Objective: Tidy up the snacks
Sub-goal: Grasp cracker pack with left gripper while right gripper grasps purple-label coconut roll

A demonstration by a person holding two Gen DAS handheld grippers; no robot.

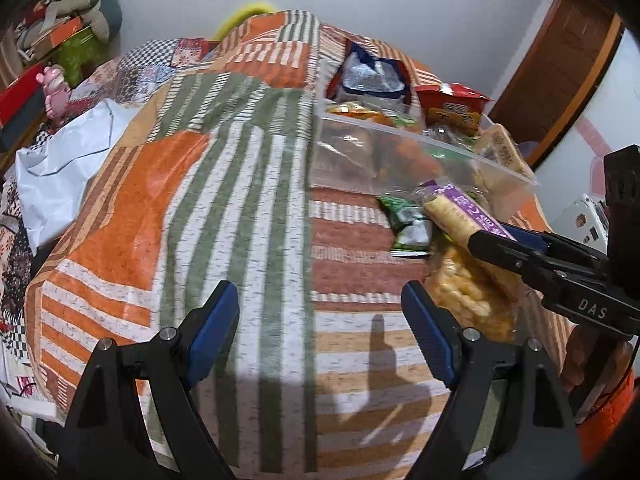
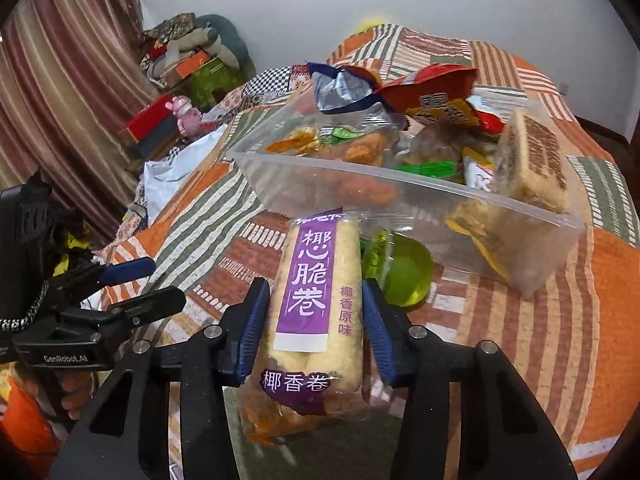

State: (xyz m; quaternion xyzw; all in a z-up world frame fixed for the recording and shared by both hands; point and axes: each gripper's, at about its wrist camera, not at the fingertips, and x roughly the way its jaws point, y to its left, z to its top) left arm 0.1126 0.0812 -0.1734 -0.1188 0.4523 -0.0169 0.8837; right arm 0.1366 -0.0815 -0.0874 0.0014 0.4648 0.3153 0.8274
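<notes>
Left wrist view: the left gripper (image 1: pixel 320 328) gapes empty over the quilt (image 1: pixel 248 208), left of the bin (image 1: pixel 404 140).

Right wrist view: the right gripper (image 2: pixel 316 328) pinches the roll pack (image 2: pixel 316 300) just before the bin (image 2: pixel 420 204), probably bound inside.

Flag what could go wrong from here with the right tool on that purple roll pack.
1. The right tool pinches the purple roll pack across its brittle rolls; a harder squeeze may crush them.
2. The clear bin is already heaped, with a wafer pack leaning over its rim, so adding more could tip snacks out.
3. The orange puff bag under the pack may drag along.
</notes>
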